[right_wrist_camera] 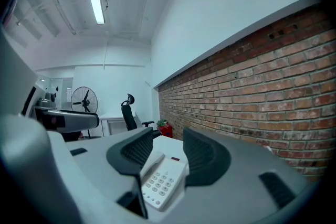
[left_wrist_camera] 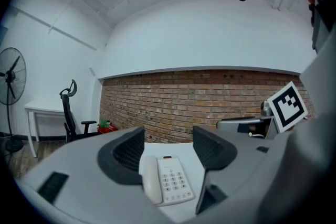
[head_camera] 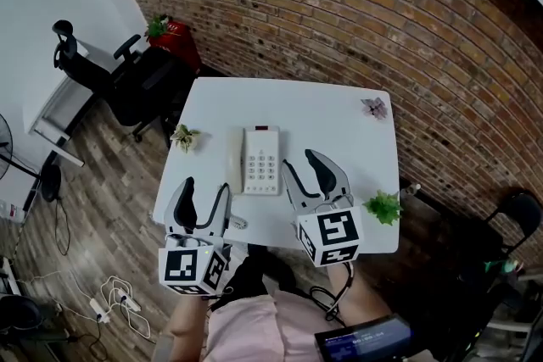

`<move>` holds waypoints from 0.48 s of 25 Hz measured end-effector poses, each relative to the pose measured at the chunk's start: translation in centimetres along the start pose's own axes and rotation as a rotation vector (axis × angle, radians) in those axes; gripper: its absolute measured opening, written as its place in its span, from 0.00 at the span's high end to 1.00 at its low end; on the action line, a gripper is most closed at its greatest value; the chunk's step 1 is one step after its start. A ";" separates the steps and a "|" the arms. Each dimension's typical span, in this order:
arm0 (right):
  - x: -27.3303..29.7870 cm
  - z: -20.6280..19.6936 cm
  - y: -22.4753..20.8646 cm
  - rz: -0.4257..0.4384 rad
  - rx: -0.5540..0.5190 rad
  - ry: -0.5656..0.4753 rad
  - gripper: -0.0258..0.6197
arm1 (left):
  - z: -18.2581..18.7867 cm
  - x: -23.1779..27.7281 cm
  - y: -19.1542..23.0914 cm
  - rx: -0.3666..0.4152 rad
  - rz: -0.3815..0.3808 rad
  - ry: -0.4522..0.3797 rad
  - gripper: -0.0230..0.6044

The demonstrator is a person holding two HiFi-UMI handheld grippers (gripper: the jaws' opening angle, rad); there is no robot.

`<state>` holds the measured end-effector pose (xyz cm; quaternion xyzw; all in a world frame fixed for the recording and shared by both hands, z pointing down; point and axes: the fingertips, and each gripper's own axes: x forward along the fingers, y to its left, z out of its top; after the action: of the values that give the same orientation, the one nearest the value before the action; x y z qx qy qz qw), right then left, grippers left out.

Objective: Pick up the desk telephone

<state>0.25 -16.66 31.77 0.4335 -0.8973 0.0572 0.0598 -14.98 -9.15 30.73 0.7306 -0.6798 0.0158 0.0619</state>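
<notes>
A white desk telephone [head_camera: 259,161] lies flat on the white table [head_camera: 322,119], handset on its left side, keypad facing up. My left gripper [head_camera: 204,193] hovers over the near table edge, just left of and short of the phone, jaws open and empty. My right gripper [head_camera: 303,164] is beside the phone's right side, also open and empty. In the left gripper view the telephone [left_wrist_camera: 167,181] shows ahead, beyond the left gripper [left_wrist_camera: 168,147]. The right gripper view has the telephone [right_wrist_camera: 160,178] low between and beyond the right gripper [right_wrist_camera: 167,147].
A small potted plant [head_camera: 184,136] stands at the table's left edge, a green plant [head_camera: 383,206] at the right front, a pinkish ornament [head_camera: 374,107] at the far right corner. A black office chair [head_camera: 127,80] and red pot [head_camera: 176,36] stand left; a brick wall [head_camera: 356,21] behind.
</notes>
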 end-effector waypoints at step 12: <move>6.7 -2.8 -2.3 -0.056 0.041 0.092 0.63 | -3.7 8.8 3.8 -0.071 -0.092 0.098 0.46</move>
<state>-1.86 -22.81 35.73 0.4566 -0.8797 0.0940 0.0938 -17.82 -17.66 35.65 0.7569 -0.6417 0.0243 0.1215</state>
